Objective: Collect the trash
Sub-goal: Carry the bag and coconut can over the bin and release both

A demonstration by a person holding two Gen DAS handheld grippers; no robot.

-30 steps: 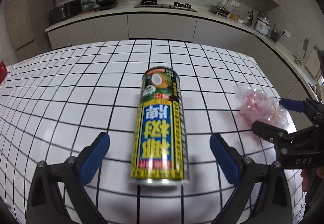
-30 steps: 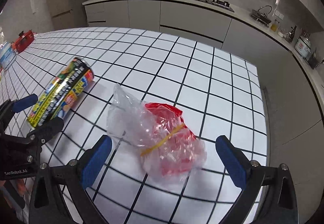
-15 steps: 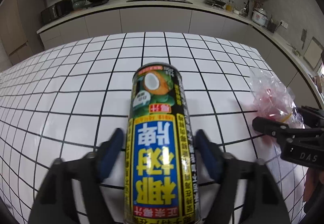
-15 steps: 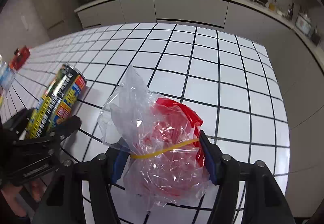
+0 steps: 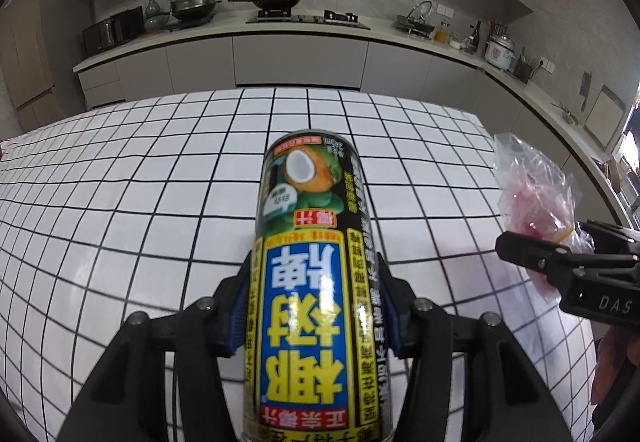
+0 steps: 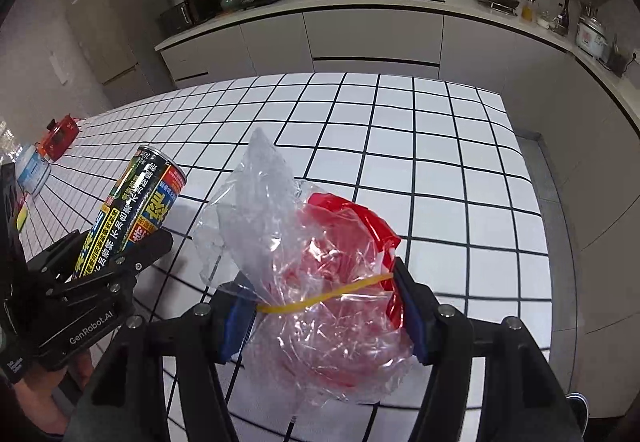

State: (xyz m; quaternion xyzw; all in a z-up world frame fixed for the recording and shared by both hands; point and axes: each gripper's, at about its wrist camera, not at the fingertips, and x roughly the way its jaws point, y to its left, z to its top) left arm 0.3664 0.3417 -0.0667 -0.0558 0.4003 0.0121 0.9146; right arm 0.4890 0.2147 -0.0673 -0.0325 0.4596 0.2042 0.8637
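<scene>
Both pieces of trash are in hand above the white tiled table (image 5: pixel 140 202). The left gripper (image 5: pixel 314 306) is pinching the drink can (image 5: pixel 312 282) across its body, blue pads flat against both sides; the can juts forward and upward from the jaws, its far end clear of the table. To the right of the can, the right gripper (image 6: pixel 320 316) is pinching the clear plastic bag (image 6: pixel 308 282), pads pressed into the bundle at the level of its yellow rubber band (image 6: pixel 320 296), red wrapping visible inside. From the right wrist view the bag appears to hang free of the table, though its underside is hidden. Step in hand, in my judgement: carry both items off to a bin, which appears in neither view. Recommendations: keep the pinch on the can steady and avoid tipping its far end downward, since a smooth cylinder held only near its near end may slide forward. Keep the bag's loose upper flap away from the can and the left gripper. Hold the two grippers apart throughout the carry.
</scene>
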